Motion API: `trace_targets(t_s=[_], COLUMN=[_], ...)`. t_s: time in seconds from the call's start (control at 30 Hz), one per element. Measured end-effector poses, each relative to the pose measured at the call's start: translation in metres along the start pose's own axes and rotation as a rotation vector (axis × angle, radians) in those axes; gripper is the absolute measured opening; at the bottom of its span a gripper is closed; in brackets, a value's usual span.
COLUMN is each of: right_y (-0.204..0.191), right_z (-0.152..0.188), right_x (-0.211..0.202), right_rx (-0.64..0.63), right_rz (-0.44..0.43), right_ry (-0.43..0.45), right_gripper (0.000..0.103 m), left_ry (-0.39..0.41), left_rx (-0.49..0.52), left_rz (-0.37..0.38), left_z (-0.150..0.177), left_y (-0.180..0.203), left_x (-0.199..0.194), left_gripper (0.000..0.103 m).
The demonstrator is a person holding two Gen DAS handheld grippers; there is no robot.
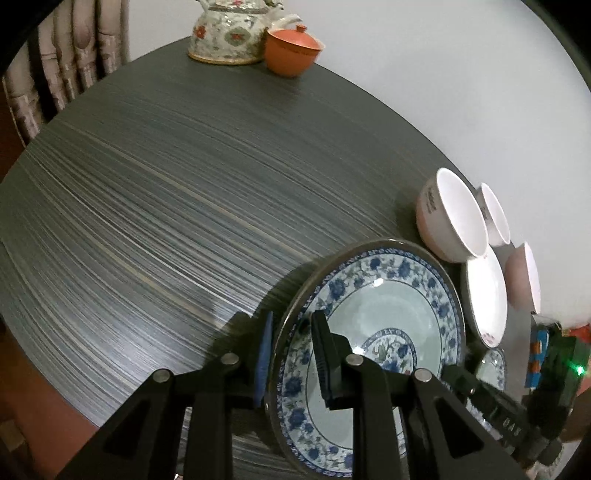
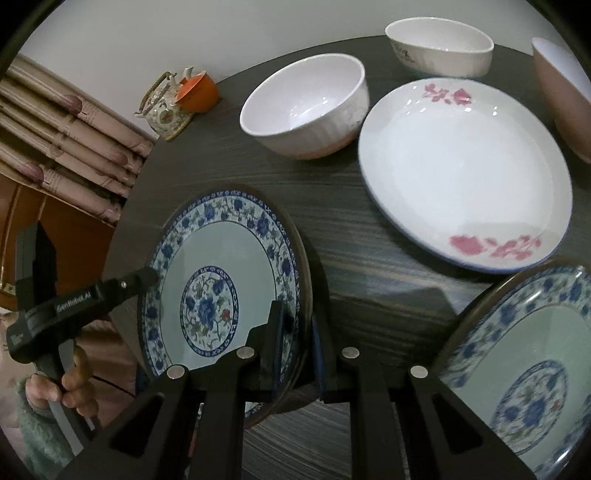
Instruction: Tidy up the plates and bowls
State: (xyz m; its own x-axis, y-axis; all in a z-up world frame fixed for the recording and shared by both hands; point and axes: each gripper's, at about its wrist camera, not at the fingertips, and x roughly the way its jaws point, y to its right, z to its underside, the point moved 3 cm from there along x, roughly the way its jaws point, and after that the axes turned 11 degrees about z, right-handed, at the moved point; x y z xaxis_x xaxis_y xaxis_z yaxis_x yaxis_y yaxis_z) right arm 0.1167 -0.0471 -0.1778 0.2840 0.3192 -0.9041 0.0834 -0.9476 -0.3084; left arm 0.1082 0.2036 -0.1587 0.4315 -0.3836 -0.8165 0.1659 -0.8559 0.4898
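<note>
My left gripper [image 1: 291,354] is shut on the rim of a blue floral plate [image 1: 384,295], which it holds tilted over the dark table [image 1: 166,206]. My right gripper [image 2: 297,343] is shut on the opposite rim of the same plate [image 2: 221,266]. The left gripper also shows in the right wrist view [image 2: 147,275], on the plate's far edge. A second blue floral plate [image 2: 524,373] lies at the lower right. A white plate with pink flowers [image 2: 461,166] lies beyond it. A white bowl [image 2: 306,107], another white bowl [image 2: 439,48] and a pink bowl [image 2: 565,96] stand behind.
A floral teapot [image 1: 229,33] and an orange lidded cup [image 1: 291,50] stand at the table's far edge. A curtain [image 2: 62,136] hangs behind the table. The wall [image 1: 461,74] is pale. A hand in a green sleeve [image 2: 44,398] holds the left gripper.
</note>
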Motion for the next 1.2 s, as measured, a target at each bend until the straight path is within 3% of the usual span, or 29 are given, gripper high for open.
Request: trace_targets(t_s=[0.33,0.9,1.0,1.1,1.2], right_y=[-0.007,-0.004,-0.002,-0.001,-0.002], right_z=[0.012,0.014,0.015,0.015,0.015], right_x=[0.010,0.014,0.013,0.012,0.007], right_rx=[-0.008,0.038,0.042,0.048,0.044], right_rz=[0.029,0.018,0.019,0.013,0.008], right_ry=[0.012,0.001,0.003,0.004,0.020], right_gripper=[0.015,0.017,0.018,0.025,0.030], left_ry=[0.003,-0.004,0.000,0.007,0.029], left_rx=[-0.034,-0.027,-0.032,-0.040,-0.035], left_rz=[0.010,-0.007,0.002,0.015,0.020], left_z=[-0.003,0.000,0.000,-0.001,-0.003], left_y=[-0.019,-0.013,-0.014,-0.016,-0.014], left_x=[0.006,0.022,0.023,0.020,0.013], left_gripper=[0.022,0.022,0.024,0.027,0.038])
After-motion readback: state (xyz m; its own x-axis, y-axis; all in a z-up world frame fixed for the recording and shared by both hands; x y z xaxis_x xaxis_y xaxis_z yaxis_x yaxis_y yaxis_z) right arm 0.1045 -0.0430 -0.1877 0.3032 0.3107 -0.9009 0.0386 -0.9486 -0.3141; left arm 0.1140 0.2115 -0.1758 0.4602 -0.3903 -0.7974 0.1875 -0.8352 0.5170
